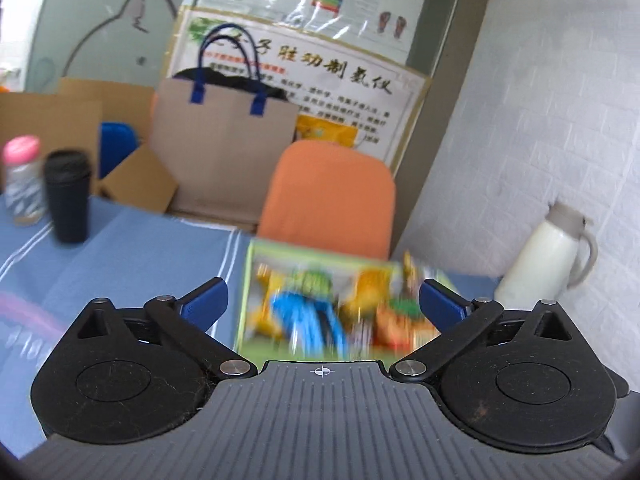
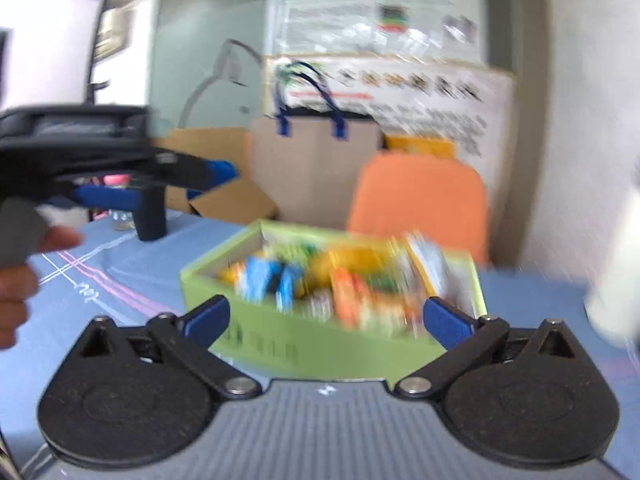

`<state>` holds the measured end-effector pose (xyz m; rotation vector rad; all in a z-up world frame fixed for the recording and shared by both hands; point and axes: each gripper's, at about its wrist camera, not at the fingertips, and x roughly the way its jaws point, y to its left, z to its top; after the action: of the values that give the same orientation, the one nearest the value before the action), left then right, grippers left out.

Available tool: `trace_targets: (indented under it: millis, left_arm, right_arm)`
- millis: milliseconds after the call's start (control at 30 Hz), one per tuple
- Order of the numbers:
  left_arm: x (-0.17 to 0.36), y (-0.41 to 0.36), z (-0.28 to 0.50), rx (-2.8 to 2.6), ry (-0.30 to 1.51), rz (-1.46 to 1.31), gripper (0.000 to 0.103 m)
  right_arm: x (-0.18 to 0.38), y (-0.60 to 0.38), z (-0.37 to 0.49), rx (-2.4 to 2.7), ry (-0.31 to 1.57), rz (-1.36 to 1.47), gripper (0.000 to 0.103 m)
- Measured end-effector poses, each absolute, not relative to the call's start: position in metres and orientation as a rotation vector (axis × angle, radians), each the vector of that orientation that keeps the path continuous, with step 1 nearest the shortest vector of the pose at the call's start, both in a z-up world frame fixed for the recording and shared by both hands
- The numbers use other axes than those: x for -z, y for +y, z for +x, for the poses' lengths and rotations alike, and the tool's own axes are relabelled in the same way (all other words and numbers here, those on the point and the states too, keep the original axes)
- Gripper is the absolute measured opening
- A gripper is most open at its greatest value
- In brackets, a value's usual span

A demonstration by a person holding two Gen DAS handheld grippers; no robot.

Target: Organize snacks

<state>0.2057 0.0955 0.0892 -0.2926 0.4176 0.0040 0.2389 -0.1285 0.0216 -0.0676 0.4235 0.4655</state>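
Both grippers open | right wrist only: left gripper (image 2: 224, 178) | left wrist only: black cup (image 1: 67, 196)

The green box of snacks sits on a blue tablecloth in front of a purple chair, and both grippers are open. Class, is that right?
Not quite: the chair is orange, not purple, as the left wrist view shows. The green box does sit on the blue tablecloth, and the left gripper and right gripper are open.

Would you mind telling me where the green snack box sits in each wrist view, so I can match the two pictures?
Left wrist: green snack box at lower centre, seen between the open fingers.
Right wrist: the box at lower centre, corner-on, showing its front wall.
Shared landmark: the orange chair directly behind the box.
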Motion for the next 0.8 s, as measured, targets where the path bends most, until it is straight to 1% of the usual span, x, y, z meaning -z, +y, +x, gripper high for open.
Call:
trace_targets:
  millis: [100,167,233,300,400,533,800]
  left_arm:
    - [-0.07,0.078,0.167,-0.031,0.488,-0.288,0.092]
    - [-0.057,0.064,0.144,-0.053,0.533,-0.259,0.092]
    - [-0.046,0.051,0.123,-0.063,0.572,-0.228,0.09]
    - [-0.04,0.041,0.1,-0.064,0.57,-0.207,0.088]
    - [-0.037,0.027,0.067,-0.017,0.559,-0.177,0.082]
    - [-0.039,0.01,0.037,0.022,0.547,-0.131,0.082]
    - [-0.041,-0.009,0.002,0.055,0.522,-0.073,0.082]
  right_arm:
    - [-0.002,-0.149,0.202,-0.41,0.494,0.023,0.103]
    - [0.009,-0.161,0.174,-0.349,0.516,0.075,0.103]
    - [0.014,-0.171,0.147,-0.285,0.511,0.1,0.103]
    - [0.012,-0.178,0.12,-0.201,0.479,0.102,0.103]
    - [0.009,-0.189,0.071,-0.078,0.411,0.091,0.103]
    - [0.004,-0.2,0.025,-0.072,0.335,0.097,0.103]
    - [-0.002,-0.215,-0.018,-0.094,0.337,0.147,0.103]
